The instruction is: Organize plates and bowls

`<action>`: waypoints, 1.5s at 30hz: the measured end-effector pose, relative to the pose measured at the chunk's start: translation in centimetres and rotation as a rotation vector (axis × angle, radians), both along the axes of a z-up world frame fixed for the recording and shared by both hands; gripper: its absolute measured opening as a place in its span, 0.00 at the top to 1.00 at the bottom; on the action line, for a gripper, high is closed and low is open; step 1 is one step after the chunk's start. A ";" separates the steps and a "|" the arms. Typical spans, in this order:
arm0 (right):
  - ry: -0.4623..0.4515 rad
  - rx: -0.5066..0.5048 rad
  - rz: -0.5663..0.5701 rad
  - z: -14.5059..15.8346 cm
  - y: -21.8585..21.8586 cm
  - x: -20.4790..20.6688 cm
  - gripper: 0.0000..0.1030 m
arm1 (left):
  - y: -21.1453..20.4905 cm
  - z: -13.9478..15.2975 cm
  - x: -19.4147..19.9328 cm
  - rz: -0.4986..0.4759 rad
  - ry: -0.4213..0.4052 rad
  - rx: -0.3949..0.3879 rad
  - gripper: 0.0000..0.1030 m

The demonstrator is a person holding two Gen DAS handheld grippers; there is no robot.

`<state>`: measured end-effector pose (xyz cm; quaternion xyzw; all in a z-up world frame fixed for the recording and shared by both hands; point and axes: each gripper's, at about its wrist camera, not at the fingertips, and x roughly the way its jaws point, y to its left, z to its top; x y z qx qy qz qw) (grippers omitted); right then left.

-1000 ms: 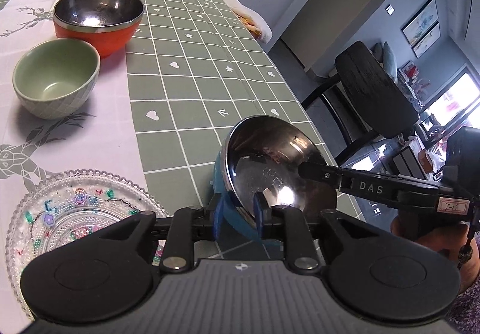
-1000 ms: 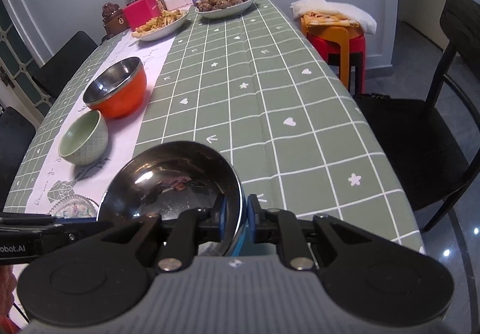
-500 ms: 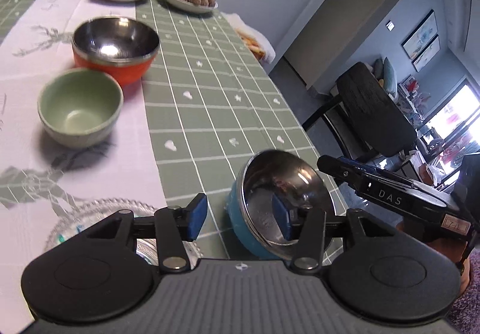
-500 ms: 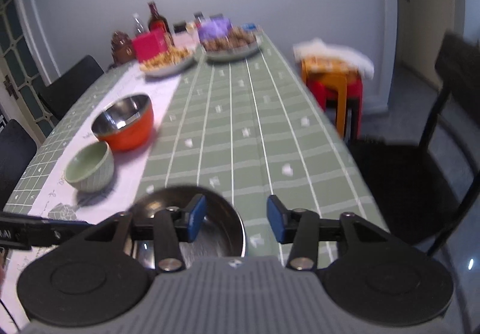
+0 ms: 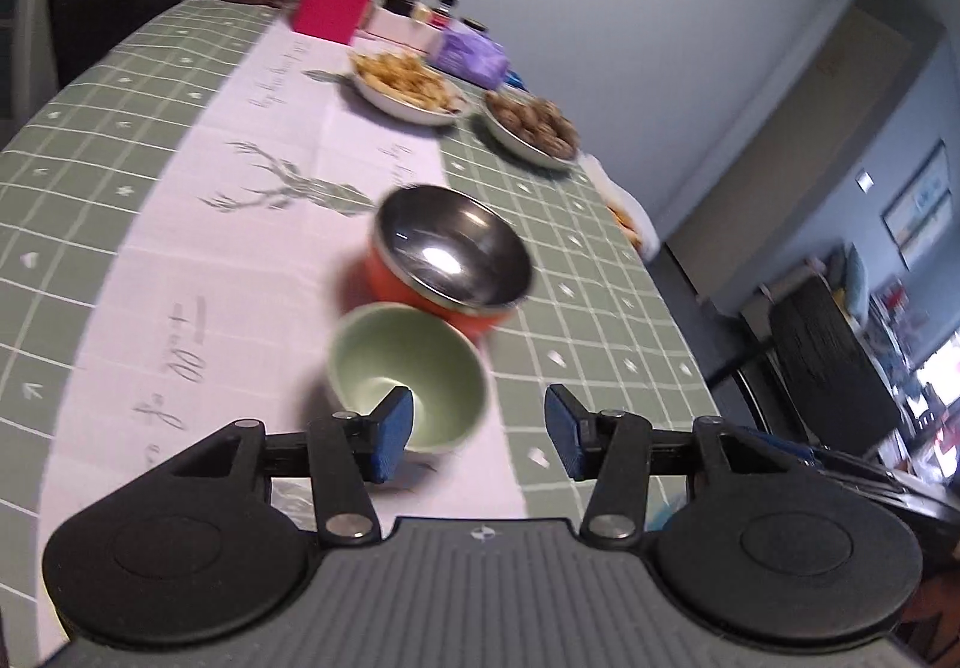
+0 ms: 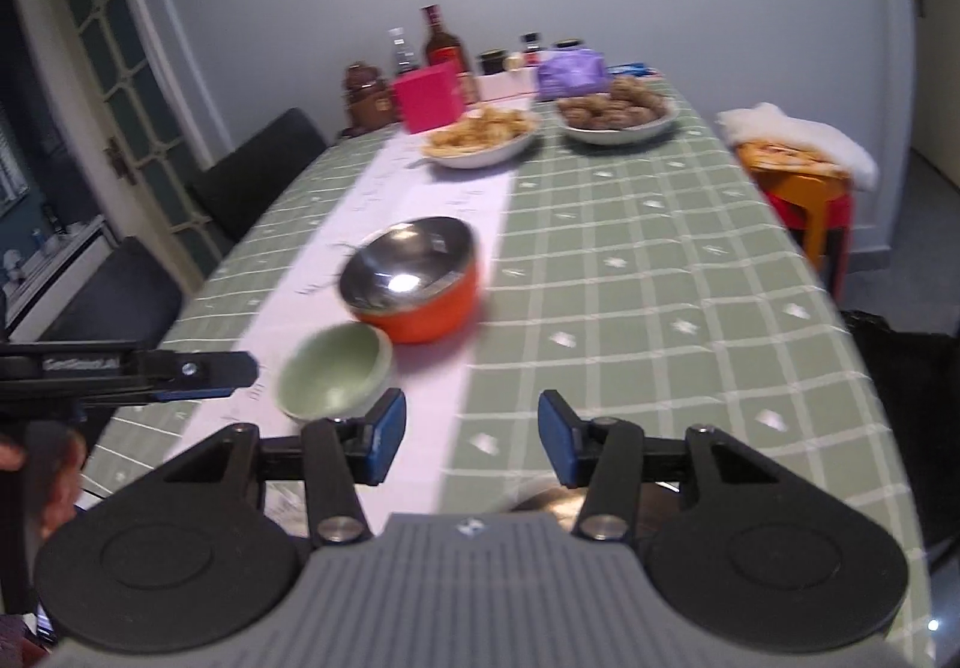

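Observation:
A pale green ceramic bowl point(image 5: 408, 371) sits on the white runner just beyond my left gripper point(image 5: 479, 437), which is open and empty. Behind it stands an orange bowl with a steel inside point(image 5: 450, 257). In the right wrist view the green bowl point(image 6: 333, 374) and the orange bowl point(image 6: 414, 278) lie ahead and to the left of my right gripper point(image 6: 471, 437), which is open and empty. A steel bowl rim point(image 6: 552, 503) shows just under the right gripper. The left gripper's arm point(image 6: 132, 368) reaches in from the left.
Two plates of food point(image 6: 480, 137) point(image 6: 618, 116), a pink box point(image 6: 429, 95), bottles and jars stand at the far end of the green checked table point(image 6: 660, 278). Black chairs point(image 6: 258, 170) line the left side. An orange stool with a white cloth point(image 6: 798, 164) stands at the right.
Both grippers opened and let go of the blue steel bowl, then lifted and turned toward the green and orange bowls. The blue bowl has dropped out of the left view.

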<state>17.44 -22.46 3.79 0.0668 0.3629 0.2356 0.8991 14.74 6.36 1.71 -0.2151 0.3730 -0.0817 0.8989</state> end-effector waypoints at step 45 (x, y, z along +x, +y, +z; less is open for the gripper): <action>0.215 -0.074 -0.109 -6.5 9.7 18.7 0.80 | 0.8 -5.6 16.1 0.063 0.106 0.156 0.64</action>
